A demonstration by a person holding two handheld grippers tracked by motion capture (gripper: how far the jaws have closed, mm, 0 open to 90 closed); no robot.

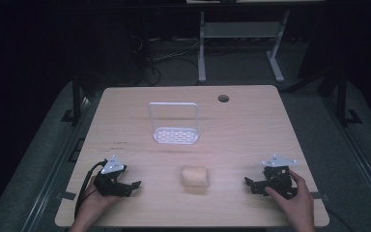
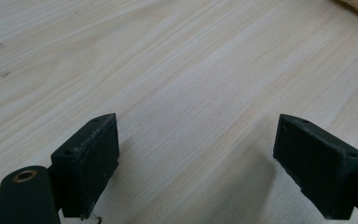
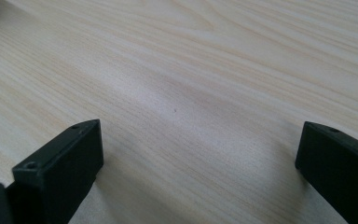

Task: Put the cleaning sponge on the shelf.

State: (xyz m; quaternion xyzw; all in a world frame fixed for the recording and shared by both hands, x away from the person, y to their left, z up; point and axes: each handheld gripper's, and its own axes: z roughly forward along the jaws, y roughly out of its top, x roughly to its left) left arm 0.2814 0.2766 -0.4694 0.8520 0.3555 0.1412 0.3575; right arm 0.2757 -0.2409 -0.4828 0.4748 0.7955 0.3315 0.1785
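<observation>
High view shows both tongs, left (image 1: 134, 184) and right (image 1: 248, 182), gaping wide and empty beside the sponge (image 1: 195, 176) mid-tabletop (image 1: 251, 125); I'd approach level, straddling it squarely before squeezing.

near edge: bare tabletop (image 1: 140, 154) lies between left gripper (image 1: 134, 185) and bread piece (image 1: 195, 176) — same between bread piece and right gripper (image 1: 249, 183) | middle: white rack (image 1: 174, 124) stands upright beyond the bread piece, well apart — open wood on both its sides | far right: small round hole (image 1: 223, 98) in the tabletop
</observation>
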